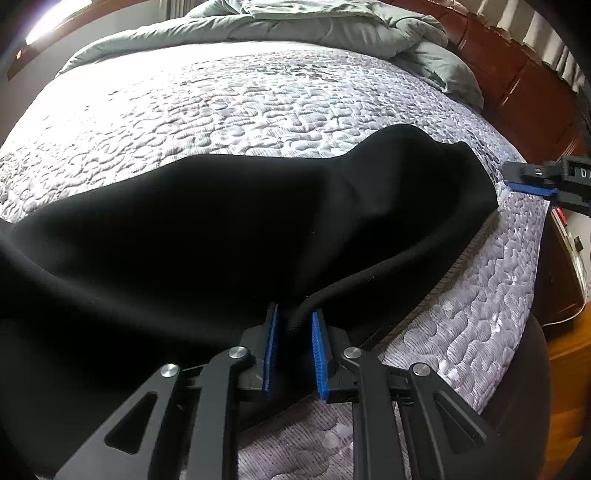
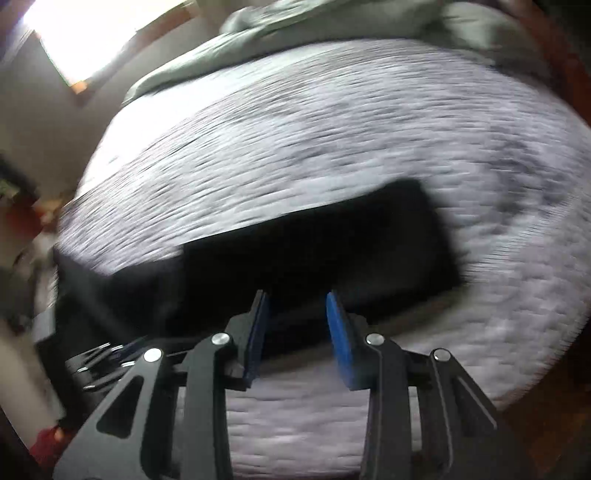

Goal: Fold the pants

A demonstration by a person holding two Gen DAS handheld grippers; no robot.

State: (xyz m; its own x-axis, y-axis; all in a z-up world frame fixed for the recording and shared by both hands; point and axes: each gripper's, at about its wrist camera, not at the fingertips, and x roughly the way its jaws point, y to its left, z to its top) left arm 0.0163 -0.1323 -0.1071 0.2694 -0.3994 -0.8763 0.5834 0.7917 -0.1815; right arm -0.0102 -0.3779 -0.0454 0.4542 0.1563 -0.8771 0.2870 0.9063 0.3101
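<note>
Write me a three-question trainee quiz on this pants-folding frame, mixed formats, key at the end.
1. True or false: the left gripper has a bunched edge of the black pants between its jaws.
2. Multiple choice: the right gripper is A) clamped on the pants, B) jaws apart with nothing between them, C) holding the green duvet.
3. Short answer: what lies bunched at the far end of the quilted bedspread?

Key: 1 true; 2 B; 3 a grey-green duvet.
</note>
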